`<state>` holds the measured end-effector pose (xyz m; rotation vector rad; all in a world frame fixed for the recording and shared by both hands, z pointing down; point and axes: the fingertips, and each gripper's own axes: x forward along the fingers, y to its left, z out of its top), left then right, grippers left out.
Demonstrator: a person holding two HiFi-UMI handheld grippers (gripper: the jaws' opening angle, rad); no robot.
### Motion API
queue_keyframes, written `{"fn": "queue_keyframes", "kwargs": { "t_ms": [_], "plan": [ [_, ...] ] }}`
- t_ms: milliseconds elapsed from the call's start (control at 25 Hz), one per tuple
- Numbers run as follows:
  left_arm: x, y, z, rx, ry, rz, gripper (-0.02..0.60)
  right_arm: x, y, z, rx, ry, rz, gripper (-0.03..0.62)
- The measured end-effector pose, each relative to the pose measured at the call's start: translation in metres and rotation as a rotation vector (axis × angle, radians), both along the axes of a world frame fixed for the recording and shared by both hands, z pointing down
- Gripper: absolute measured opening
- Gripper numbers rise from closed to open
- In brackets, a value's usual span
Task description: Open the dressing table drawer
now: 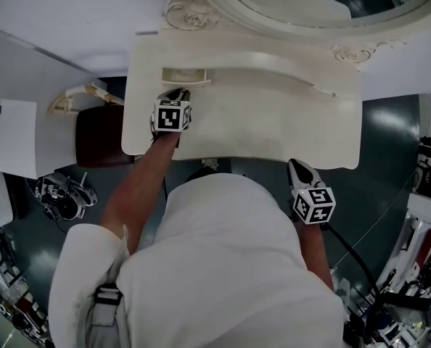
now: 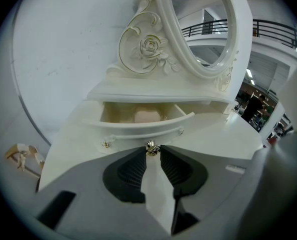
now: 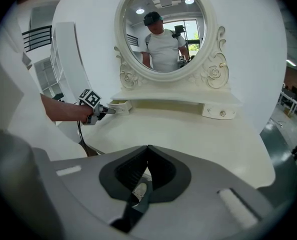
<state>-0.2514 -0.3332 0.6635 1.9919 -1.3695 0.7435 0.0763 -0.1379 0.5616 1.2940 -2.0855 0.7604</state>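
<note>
Drawer knob (image 2: 150,147) between left tongs (image 2: 152,152)

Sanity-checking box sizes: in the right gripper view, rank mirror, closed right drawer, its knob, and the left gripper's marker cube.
1. mirror
2. closed right drawer and marker cube: they look about alike, so unranked
3. knob

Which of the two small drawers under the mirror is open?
The left drawer, whose knob the left gripper pinches: it is pulled out and shows its inside. The right drawer is pushed in, shut.
</note>
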Motion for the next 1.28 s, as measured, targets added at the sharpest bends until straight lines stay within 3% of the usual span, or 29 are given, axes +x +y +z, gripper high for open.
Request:
{"fn": "queue_keyframes", "kwargs": {
  "t_ms": [920,1280],
  "plan": [
    [-0.005,0.017,-0.001,-0.01,-0.008,0.003,0.097,-0.002,0.007,0.004,-0.001,-0.015,-0.011,0.002],
    [-0.007,0.03,-0.006,0.011,-0.022,-0.013,0.133,0.001,0.016,0.01,0.0,-0.03,-0.022,0.002]
  ]
}}
